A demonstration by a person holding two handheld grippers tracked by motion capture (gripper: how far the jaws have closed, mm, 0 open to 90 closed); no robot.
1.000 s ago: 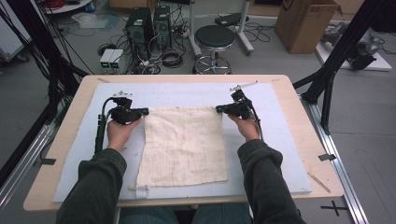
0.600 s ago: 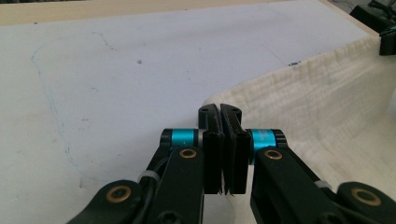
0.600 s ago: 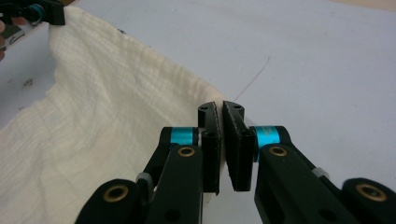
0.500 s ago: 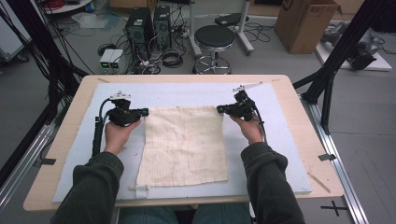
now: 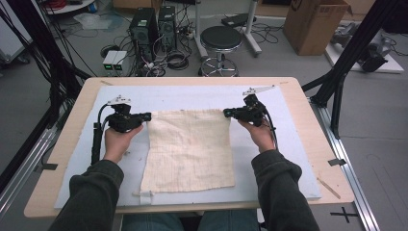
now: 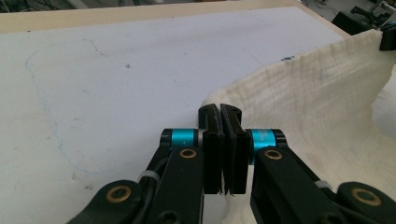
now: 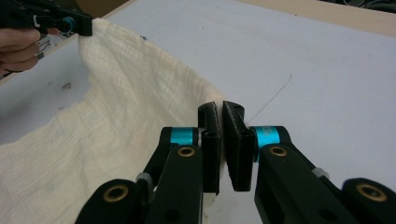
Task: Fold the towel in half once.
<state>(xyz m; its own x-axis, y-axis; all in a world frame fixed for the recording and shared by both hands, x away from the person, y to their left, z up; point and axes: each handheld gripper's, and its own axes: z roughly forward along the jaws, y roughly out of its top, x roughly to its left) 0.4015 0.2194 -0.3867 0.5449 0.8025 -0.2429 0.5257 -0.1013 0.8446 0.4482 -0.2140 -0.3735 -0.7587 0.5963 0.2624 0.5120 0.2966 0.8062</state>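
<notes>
Overhead, a cream waffle-weave cloth (image 5: pixel 190 149) lies on the pale blue mat (image 5: pixel 288 159) covering the wooden table (image 5: pixel 62 149). Its far two corners are pinched, one by each gripper; its near edge lies flat toward the person.

Left gripper (image 5: pixel 146 116): jaws clenched on the far-left corner of the cloth. Left hand (image 5: pixel 118 139) is wrapped round the body; a black cable (image 5: pixel 96 139) loops back along the forearm.

Right gripper (image 5: pixel 226 113): jaws clenched on the far-right corner. Right hand (image 5: pixel 257 132) is behind it.

High view alone shows the surroundings: black stool (image 5: pixel 220 41), two computer towers (image 5: pixel 154 24), cardboard box (image 5: pixel 315 24), tangled floor cables (image 5: pixel 175 55). Box has a dark mark near its top; not legible.

Left gripper view: left gripper (image 6: pixel 219 116) pads are pressed together with cloth (image 6: pixel 317 107) fabric between them; the far edge rises in a sagging sweep to the other gripper's tip at upper right. This lift off the mat is not evident from above. Faint blue pen outline on the mat (image 6: pixel 116 70) at left.

Right gripper view: right gripper (image 7: pixel 219 114) is likewise closed on the cloth (image 7: pixel 126 107) edge, with a slight gap lower down between the pads. The fabric climbs to the left gripper (image 7: pixel 86 29) at upper left, fingers (image 7: pixel 16 42) beside it. Thin dark line is visible on the mat (image 7: pixel 303 70).

No readable writing anywhere.
</notes>
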